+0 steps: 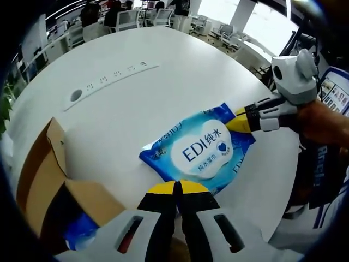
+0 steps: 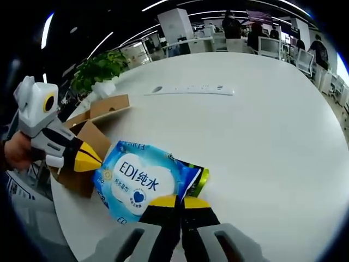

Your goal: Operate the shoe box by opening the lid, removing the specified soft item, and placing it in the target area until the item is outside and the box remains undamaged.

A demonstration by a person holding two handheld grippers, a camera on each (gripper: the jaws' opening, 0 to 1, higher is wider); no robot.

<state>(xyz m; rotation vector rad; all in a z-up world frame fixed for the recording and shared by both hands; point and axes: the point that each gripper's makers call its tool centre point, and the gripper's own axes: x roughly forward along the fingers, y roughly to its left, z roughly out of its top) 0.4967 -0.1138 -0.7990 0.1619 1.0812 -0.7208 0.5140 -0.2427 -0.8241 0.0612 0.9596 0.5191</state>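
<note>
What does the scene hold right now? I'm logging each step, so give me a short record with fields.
item: blue wet-wipes pack, lying on the table, outside the box
box: cardboard box, flaps open, beside the pack
surface: white round table
left gripper: shut on the pack's edge
right gripper: shut on the opposite edge
background: potted plant

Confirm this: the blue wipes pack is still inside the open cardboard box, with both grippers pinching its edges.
Not right. The blue wipes pack lies on the white table, outside the cardboard box, as the left gripper view shows. The left gripper and right gripper do pinch its edges.
</note>
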